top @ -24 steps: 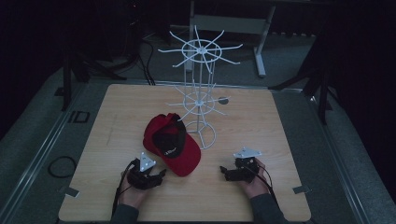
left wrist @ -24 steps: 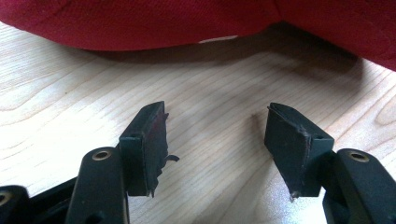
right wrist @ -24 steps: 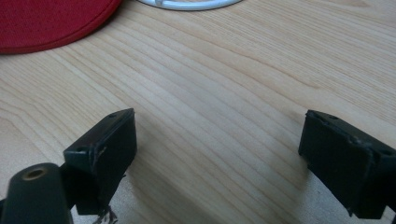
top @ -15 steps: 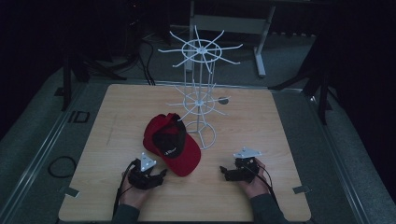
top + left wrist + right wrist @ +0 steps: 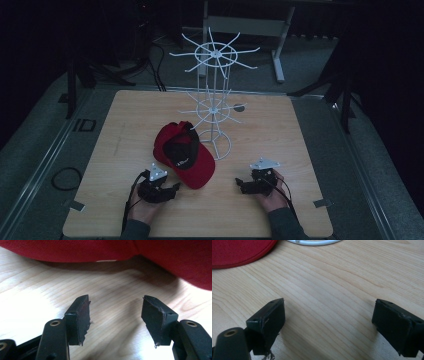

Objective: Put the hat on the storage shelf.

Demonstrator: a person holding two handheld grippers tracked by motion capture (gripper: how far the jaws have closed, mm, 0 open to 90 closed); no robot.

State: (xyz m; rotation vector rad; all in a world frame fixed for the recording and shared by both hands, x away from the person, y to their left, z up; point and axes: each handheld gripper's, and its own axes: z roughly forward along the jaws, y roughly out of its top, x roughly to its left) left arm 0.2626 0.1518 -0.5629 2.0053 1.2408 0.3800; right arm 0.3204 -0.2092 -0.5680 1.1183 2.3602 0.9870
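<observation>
- While both grippers rest low at the near edge of the light wooden table (image 5: 300,150), neither holds anything; this reads as a start posture.
- Left gripper (image 5: 172,189): black two-jaw tool at roughly 7 o'clock of the tabletop, jaws spread wide and empty, aimed at the cap just ahead, seemingly set for a first approach.
- Right gripper (image 5: 239,184): matching tool at about 5 o'clock, jaws spread wide over bare wood, empty, apart from the cap.
- Red fabric baseball cap (image 5: 187,159): lies at table centre, underside up with its dark lining showing, brim towards 5 o'clock, crown beside the rack's base.
- White wire spinner rack (image 5: 214,107): stands upright at about 12 o'clock of the cap, two tiers of radiating hooks, all bare; judged the likely hanging place.
- Round ring base (image 5: 313,242) of that rack: sits flat on the wood, steadying the stand.
</observation>
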